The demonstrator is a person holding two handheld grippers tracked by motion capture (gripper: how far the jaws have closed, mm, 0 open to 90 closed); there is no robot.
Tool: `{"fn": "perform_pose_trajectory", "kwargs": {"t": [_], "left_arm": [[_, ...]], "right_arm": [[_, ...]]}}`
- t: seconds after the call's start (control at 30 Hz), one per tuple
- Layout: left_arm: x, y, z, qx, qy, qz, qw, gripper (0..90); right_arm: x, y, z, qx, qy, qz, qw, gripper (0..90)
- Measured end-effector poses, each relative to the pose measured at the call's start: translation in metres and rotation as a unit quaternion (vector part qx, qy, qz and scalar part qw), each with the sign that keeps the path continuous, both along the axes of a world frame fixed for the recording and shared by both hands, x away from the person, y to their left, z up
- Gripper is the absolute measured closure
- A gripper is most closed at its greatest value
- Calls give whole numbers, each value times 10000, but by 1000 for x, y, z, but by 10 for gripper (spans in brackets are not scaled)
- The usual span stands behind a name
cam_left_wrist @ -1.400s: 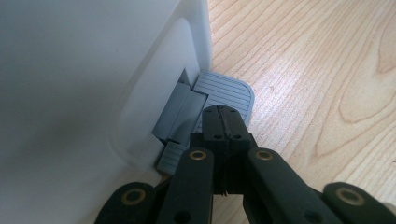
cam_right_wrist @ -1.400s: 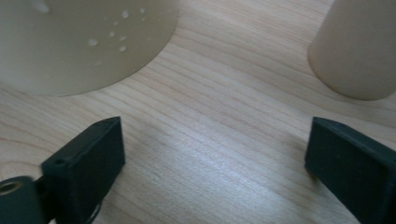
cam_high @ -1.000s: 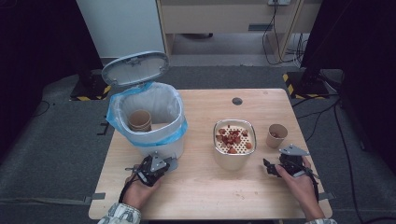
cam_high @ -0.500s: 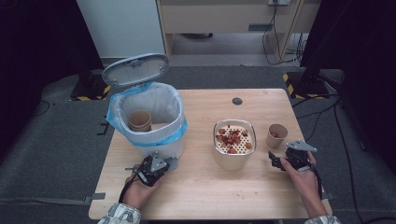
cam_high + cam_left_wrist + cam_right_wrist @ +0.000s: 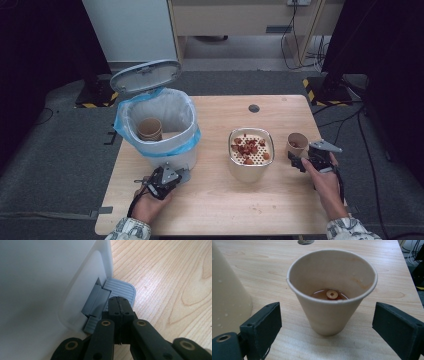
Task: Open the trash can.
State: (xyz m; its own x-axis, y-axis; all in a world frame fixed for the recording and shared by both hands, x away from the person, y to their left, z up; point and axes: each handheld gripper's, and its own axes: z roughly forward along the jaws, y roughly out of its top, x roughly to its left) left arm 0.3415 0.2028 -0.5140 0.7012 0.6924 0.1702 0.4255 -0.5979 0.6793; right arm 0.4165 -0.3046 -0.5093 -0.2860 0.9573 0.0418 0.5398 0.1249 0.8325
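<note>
While the left gripper point(image 5: 119, 305), jaws closed, presses the bin pedal point(image 5: 120, 288), open right jaws flank the paper cup point(image 5: 332, 290).

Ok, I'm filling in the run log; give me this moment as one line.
left gripper: shut, on bin pedal | lid: up | right gripper: open around paper cup, not touching | strainer bowl: untouched

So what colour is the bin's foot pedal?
Grey, ribbed plastic foot pedal; clearest in the left gripper view.

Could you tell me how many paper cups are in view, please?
2: one paper cup stands on the table by the right gripper; another cup sits inside the bin. More may be hidden there.
</note>
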Motion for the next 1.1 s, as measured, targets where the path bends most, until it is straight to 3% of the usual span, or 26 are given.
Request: {"fn": "perform_pose_trajectory", "kwargs": {"t": [0.23,0.4,0.83,1.1], "left_arm": [[0,0,0,6,-5,-7,10000,899],[0,0,0,12,-11,-6,10000,899],[0,0,0,11,-14,-9,10000,899],[0,0,0,7,-14,-10,10000,899]], "right_arm": [[11,-2,-6,242,-71,-76,9997,95],[22,1,-5,169,-186,-46,9997,102],[30,4,-12,202,-350,-101,9991,142],[32,9,-12,25,-500,118,9987,254]]}}
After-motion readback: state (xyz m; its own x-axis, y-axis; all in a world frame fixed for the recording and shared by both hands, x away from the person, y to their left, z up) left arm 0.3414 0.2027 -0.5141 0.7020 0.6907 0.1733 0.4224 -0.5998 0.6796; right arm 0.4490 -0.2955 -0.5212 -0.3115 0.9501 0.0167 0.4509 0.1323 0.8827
